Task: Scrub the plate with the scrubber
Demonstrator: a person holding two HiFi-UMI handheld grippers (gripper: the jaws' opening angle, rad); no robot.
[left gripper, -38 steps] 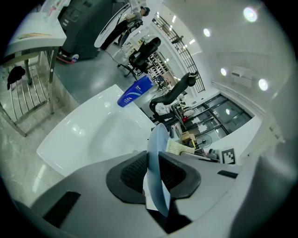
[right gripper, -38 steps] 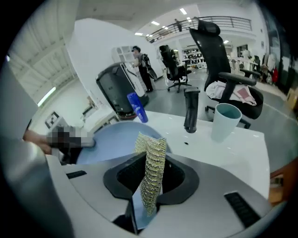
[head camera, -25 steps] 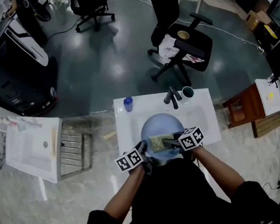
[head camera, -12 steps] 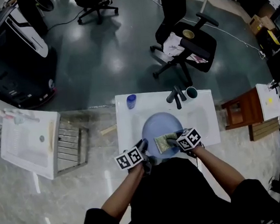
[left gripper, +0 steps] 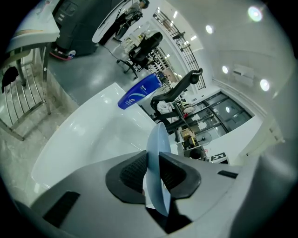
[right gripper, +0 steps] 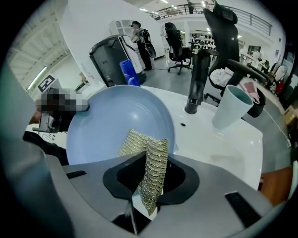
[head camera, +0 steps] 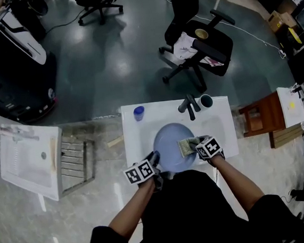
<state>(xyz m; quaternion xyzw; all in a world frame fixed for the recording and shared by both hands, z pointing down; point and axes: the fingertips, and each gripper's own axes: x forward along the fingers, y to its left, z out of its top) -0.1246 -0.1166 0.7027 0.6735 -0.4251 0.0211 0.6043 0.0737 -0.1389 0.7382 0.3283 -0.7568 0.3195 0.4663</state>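
Left jaws: The left gripper [left gripper: 153,173] had its two dark pads shut tight on the thin rim of the blue plate [left gripper: 156,139]. In the left gripper view the plate stood on its edge in the middle of the frame.
Right jaws: The right gripper [right gripper: 150,182] had its pads shut on the scrubber [right gripper: 150,160], a folded, shiny, scratchy cloth that stuck up out of the jaws.
Scrubber: In the right gripper view it lay against the lower right part of the plate. In the head view it sat on the plate's right side.
Plate: It was round and light blue. In the head view it was in the middle of the frame, over the white sink [head camera: 137,141], with one gripper on each side of it.
Tap: The dark tap [right gripper: 197,76] stood above the plate in the right gripper view.
Cup: A pale cup [right gripper: 233,108] with a blue-green inside stood just to the right of the tap.
Bottle: A blue bottle [head camera: 139,113] stood on the sink's upper left corner in the head view.
Chair: A black office chair [head camera: 200,44] stood on the grey floor near the top of the head view.
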